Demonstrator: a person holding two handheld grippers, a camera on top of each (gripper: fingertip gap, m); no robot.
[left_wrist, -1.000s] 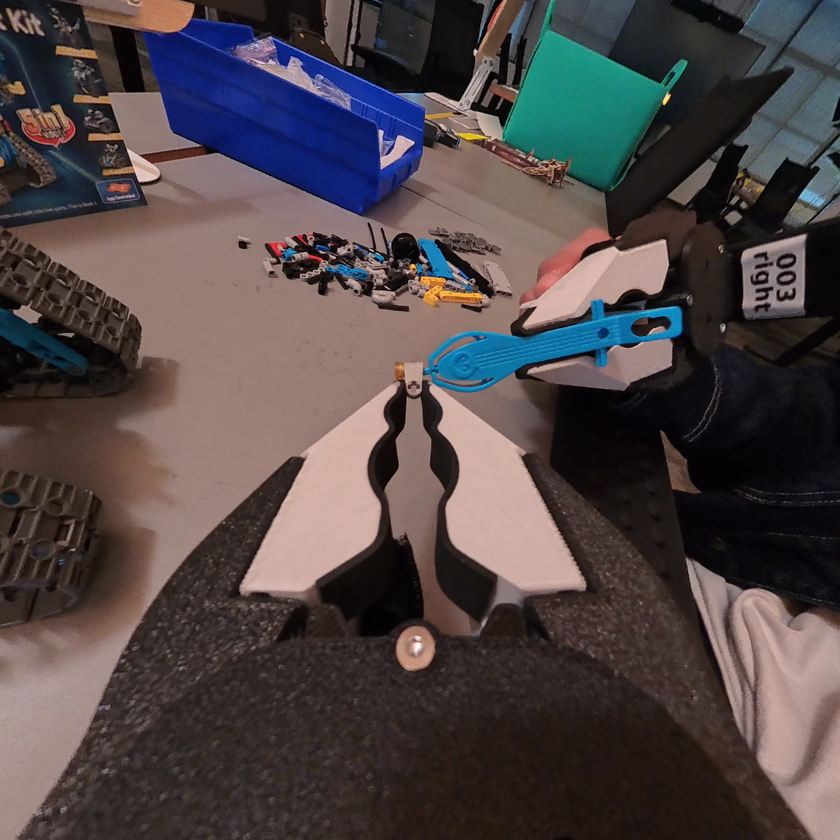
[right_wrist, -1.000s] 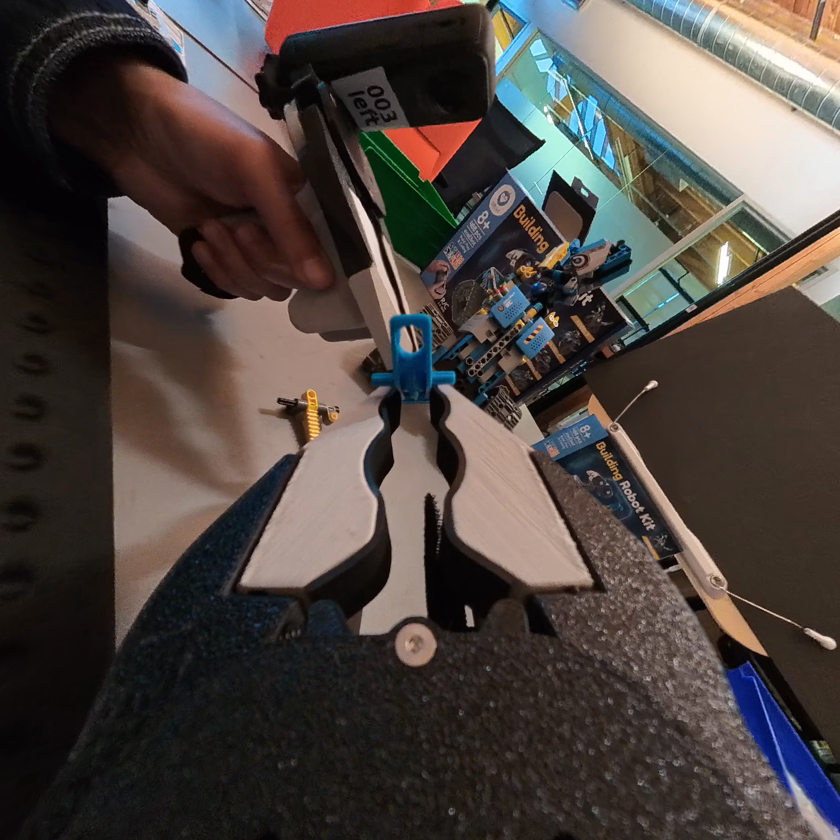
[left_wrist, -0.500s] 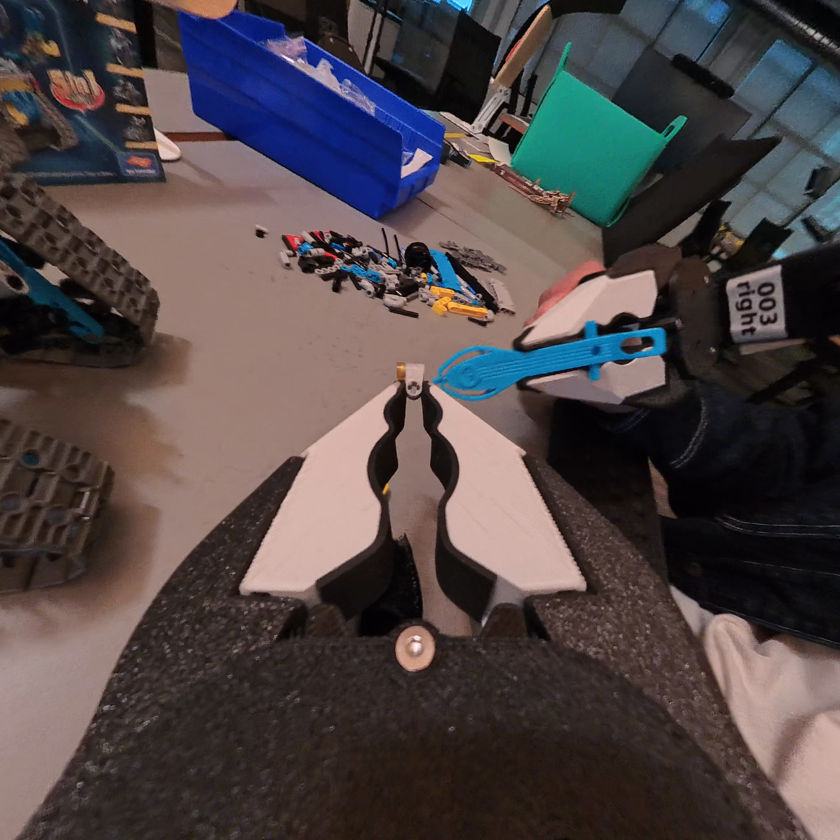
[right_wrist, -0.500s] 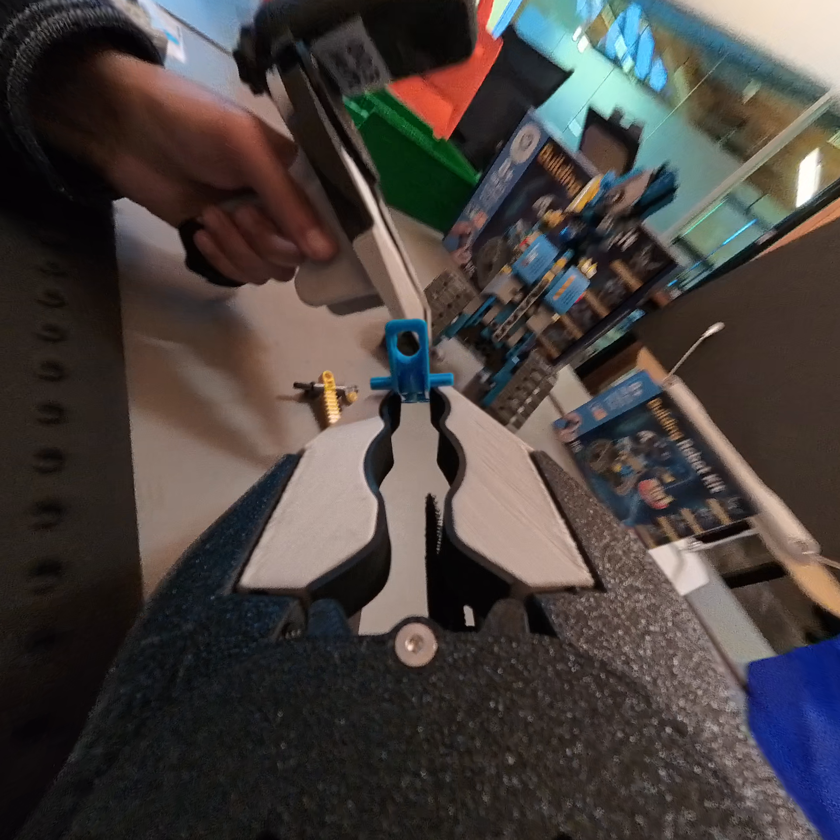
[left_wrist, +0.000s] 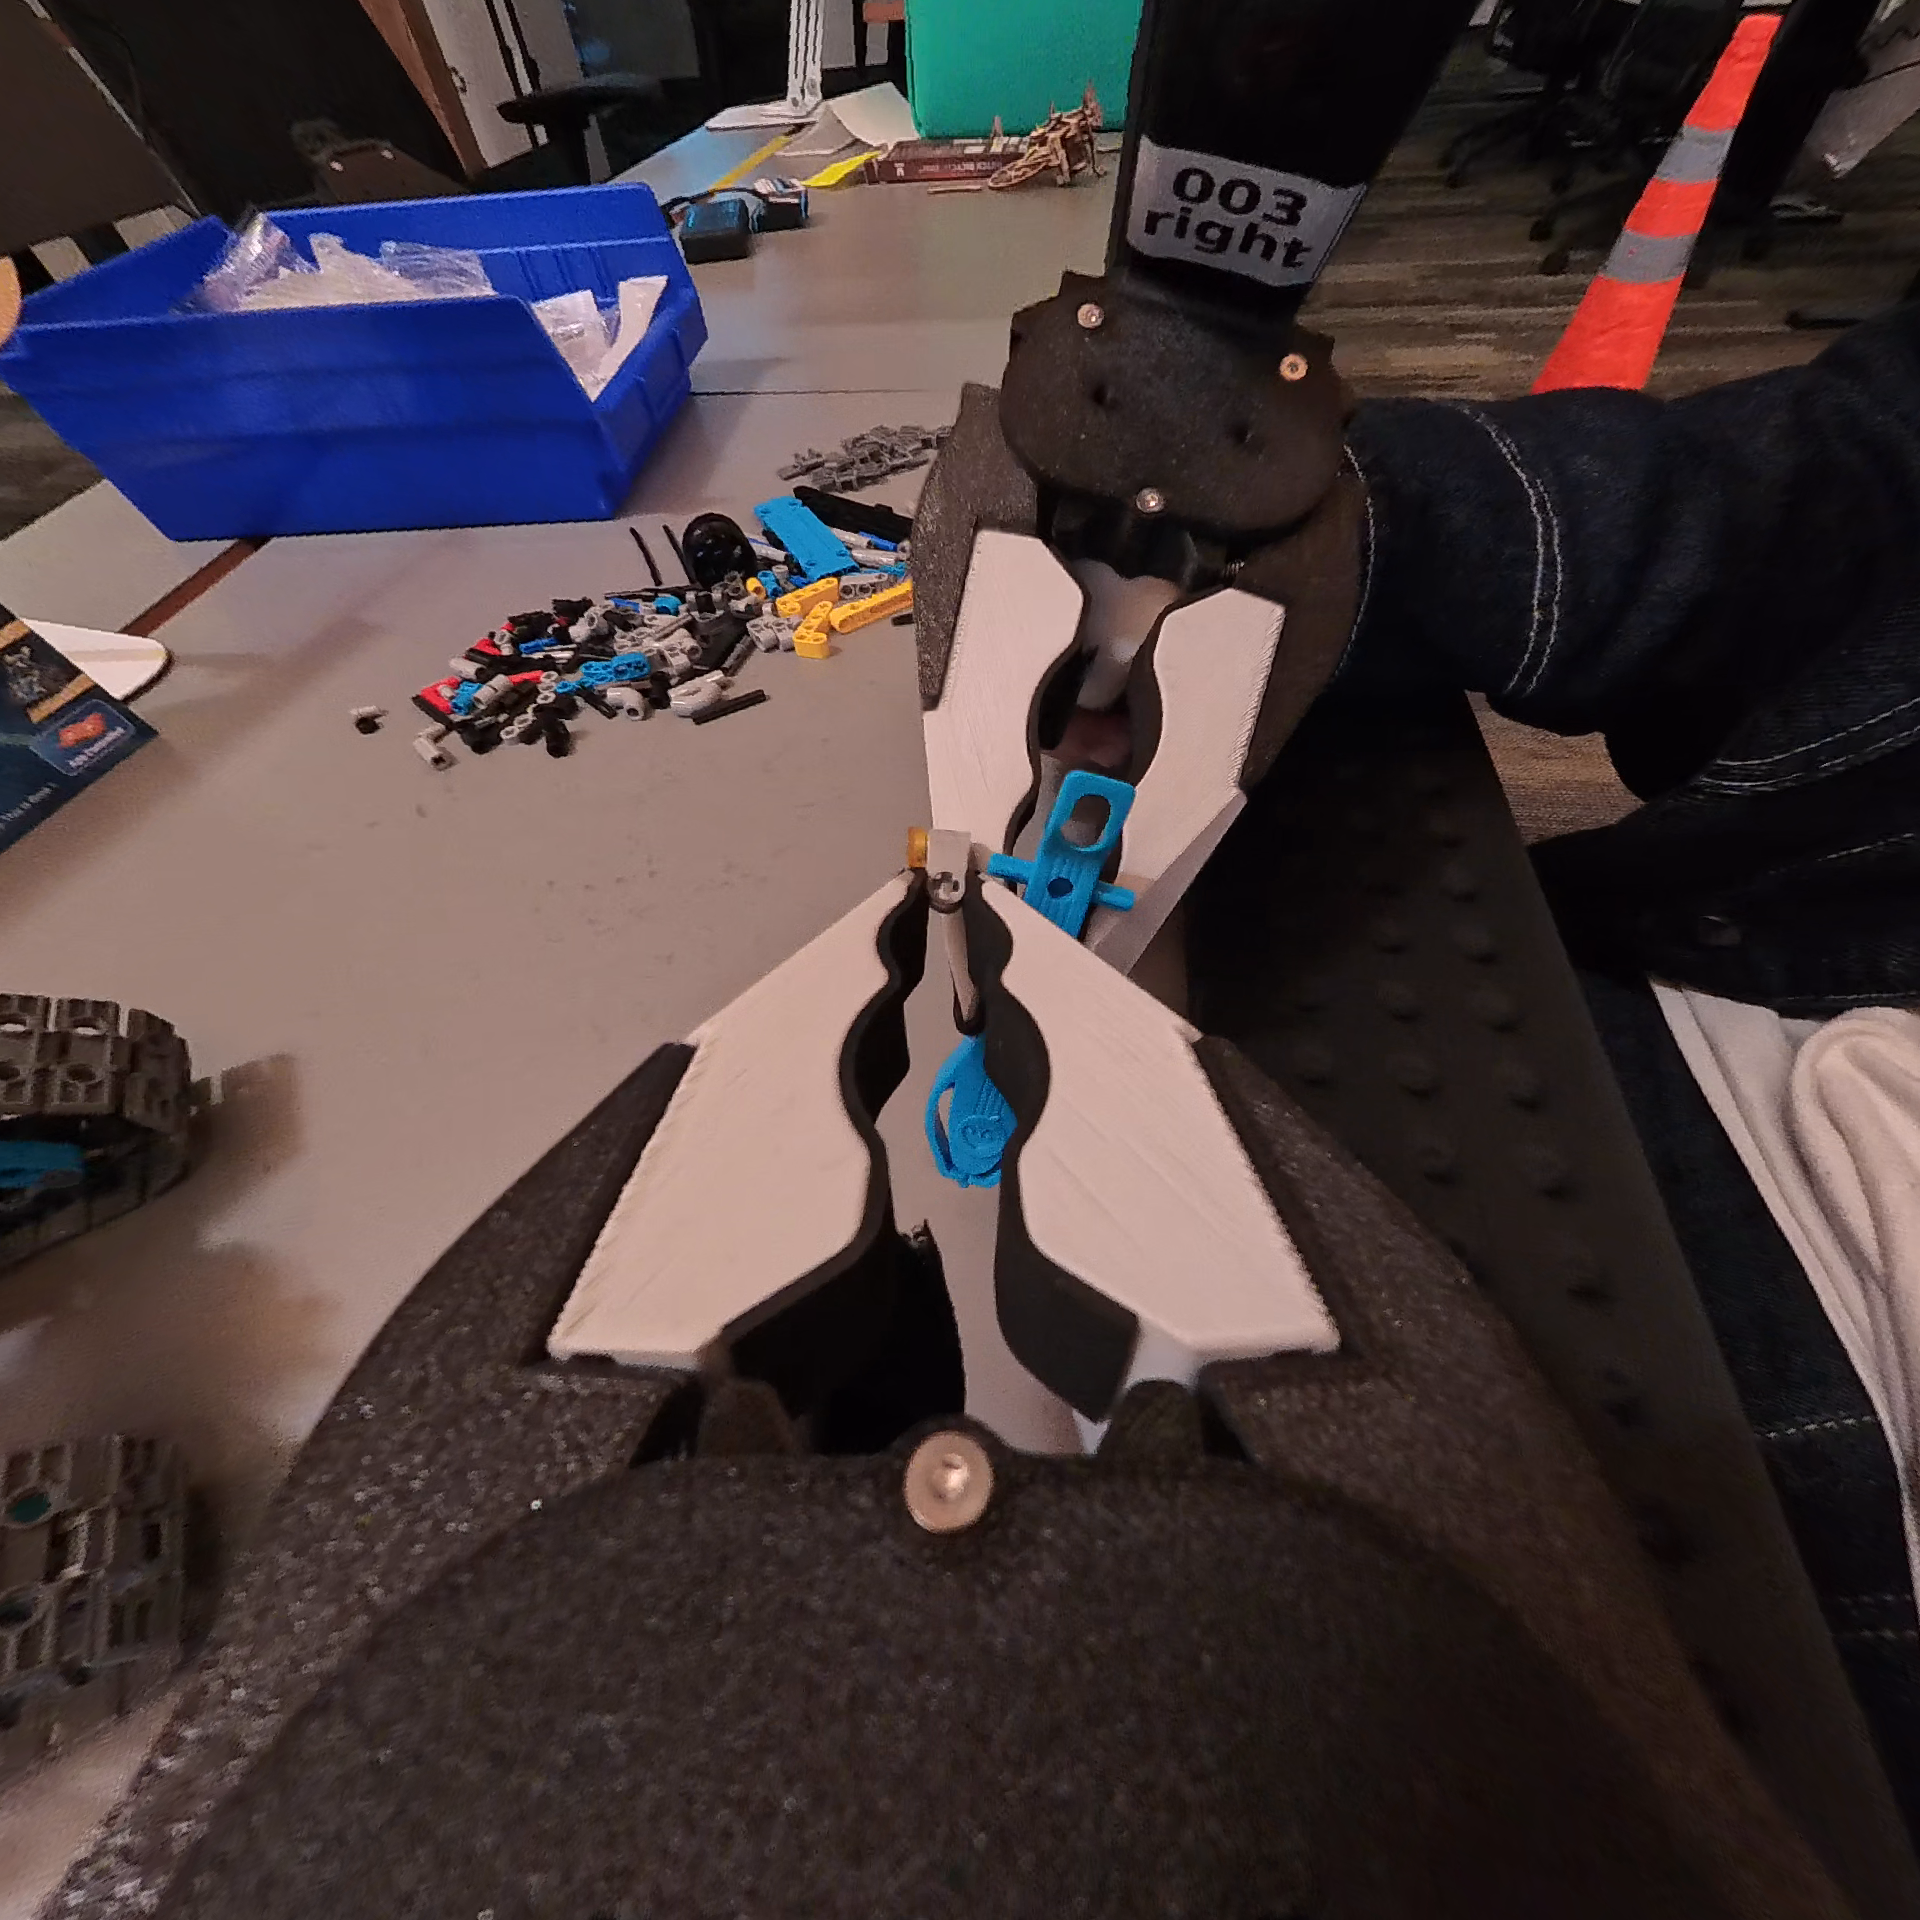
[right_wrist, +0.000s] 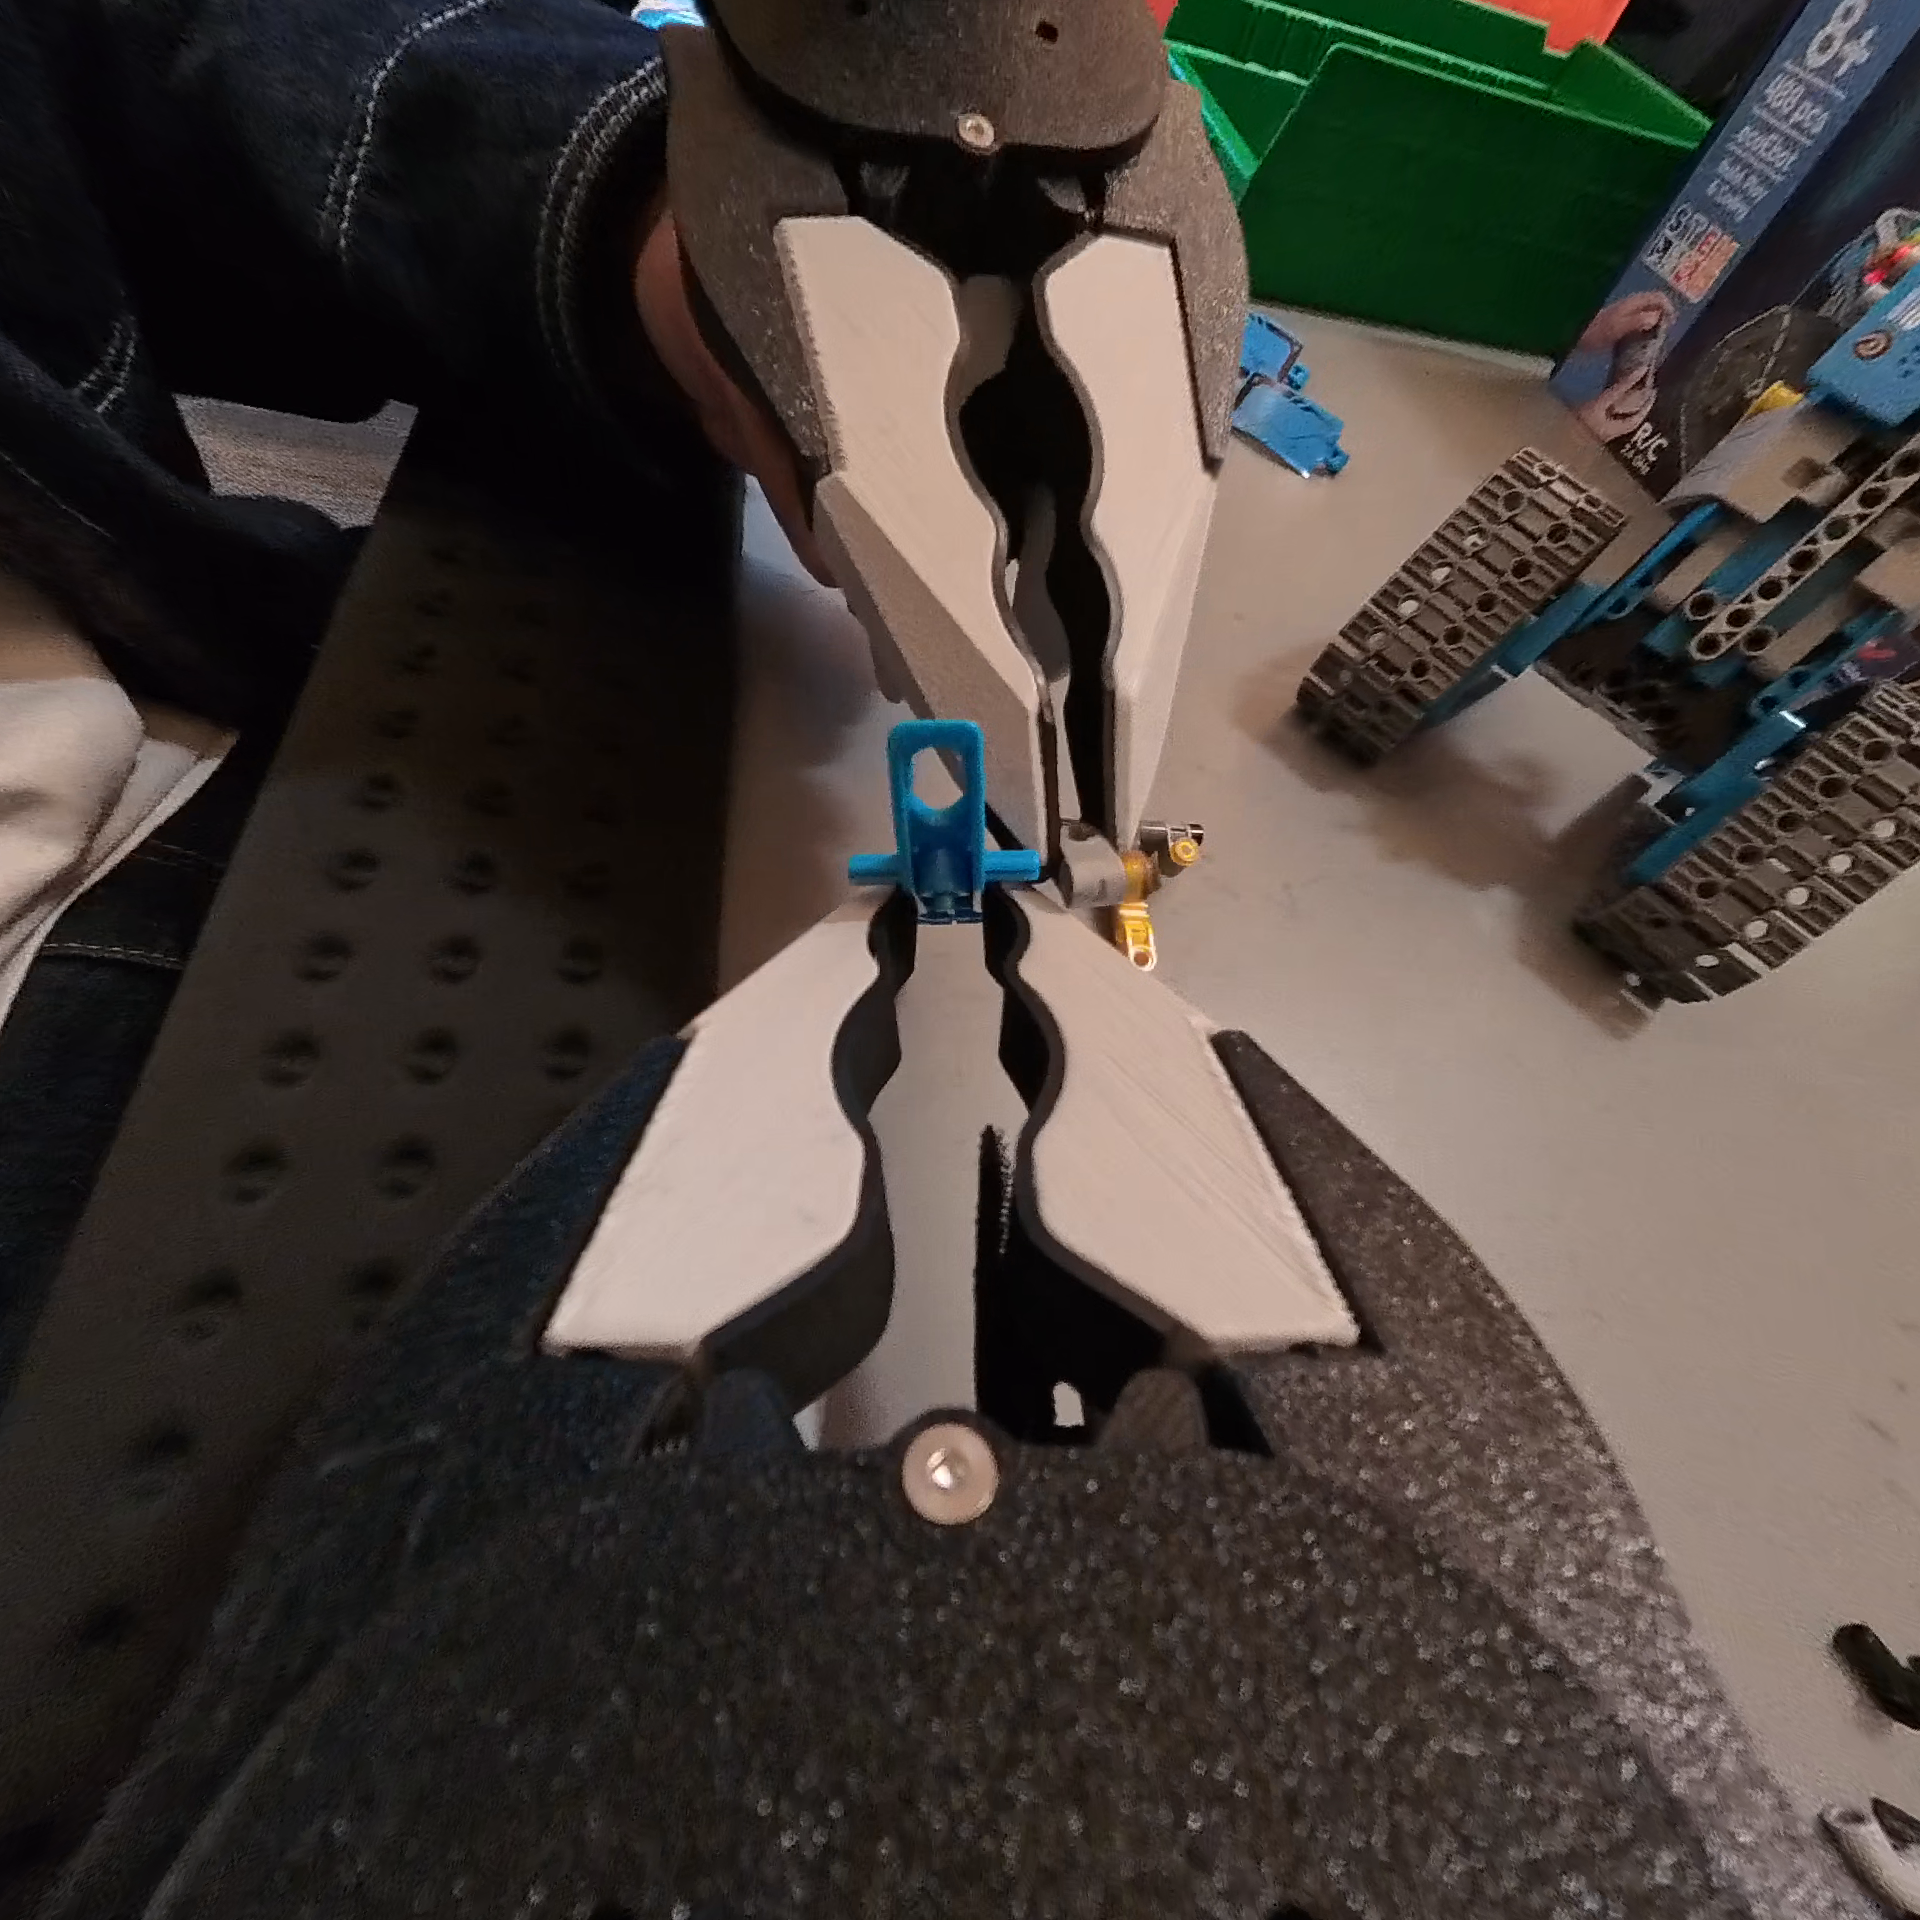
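- Two hand-held grippers meet tip to tip above the grey bench (left_wrist: 436, 935).
- left hand-held gripper (left_wrist: 943, 883) clamps a small grey connector piece (left_wrist: 948, 868).
- right hand-held gripper (right_wrist: 948, 902) pinches a blue plastic tool (right_wrist: 940, 821).
- Loose building pieces (left_wrist: 665, 655) lie near the blue bin (left_wrist: 343, 416).

We look along each claw from its wrist, close above the flat grey counter (left_wrist: 520, 935); the two views face one another and share the small blue plastic tool (left_wrist: 1070, 862) between them.
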